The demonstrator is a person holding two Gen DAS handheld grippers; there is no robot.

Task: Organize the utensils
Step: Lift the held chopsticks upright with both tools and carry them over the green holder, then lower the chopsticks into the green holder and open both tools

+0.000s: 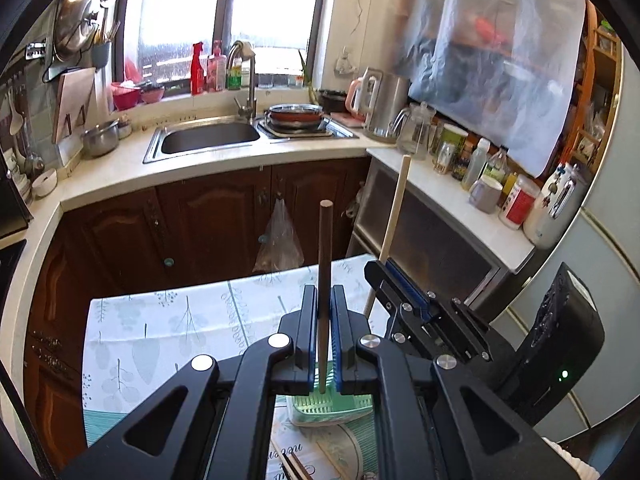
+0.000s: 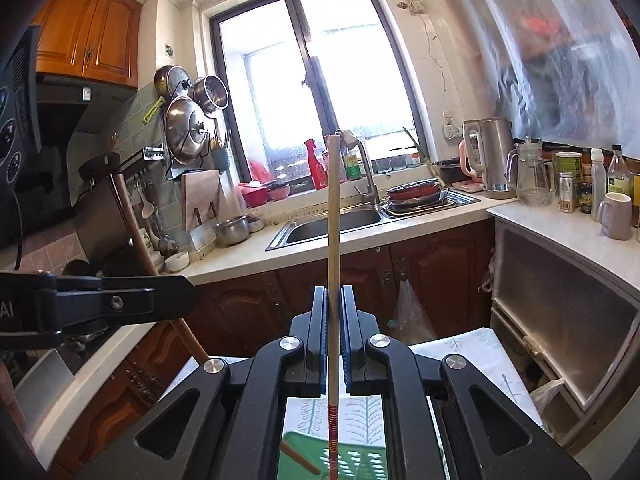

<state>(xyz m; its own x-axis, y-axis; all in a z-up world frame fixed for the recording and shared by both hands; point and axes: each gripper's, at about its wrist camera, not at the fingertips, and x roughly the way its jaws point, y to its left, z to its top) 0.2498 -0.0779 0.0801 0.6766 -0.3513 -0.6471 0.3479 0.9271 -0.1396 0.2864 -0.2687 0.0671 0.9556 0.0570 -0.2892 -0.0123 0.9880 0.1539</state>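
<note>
The left gripper point(image 1: 323, 300) has its 2 fingers pressed nearly together on a dark brown chopstick point(image 1: 324, 264), which stands upright between the blue finger pads point(image 1: 335, 340). The chopstick's lower tip reaches down into a green slotted basket point(image 1: 320, 410) directly beneath the gripper. The basket sits on a table covered with a pale leaf-print cloth point(image 1: 160, 328). More dark chopsticks point(image 1: 296, 466) lie on the cloth on the near side of the basket.

Just to the right of the basket, the right gripper point(image 1: 380, 276) is also nearly closed, pinching a light wooden chopstick point(image 1: 394, 216) that rises tilted slightly to the right. In the right wrist view this gripper point(image 2: 334, 308) holds the pale chopstick point(image 2: 334, 240) upright, and its red-banded lower end point(image 2: 333, 436) hangs over the green basket point(image 2: 360, 464). A brown chopstick point(image 2: 300, 458) lies slanted inside the basket.

Beyond the basket and table stand dark wooden cabinets point(image 1: 200, 224) under a pale countertop. A steel sink point(image 1: 208, 138) is set into the counter below a window point(image 1: 224, 8). Right of the sink are stacked pans point(image 1: 296, 116), a steel kettle point(image 1: 384, 104) and a glass jug point(image 1: 414, 130).
</note>
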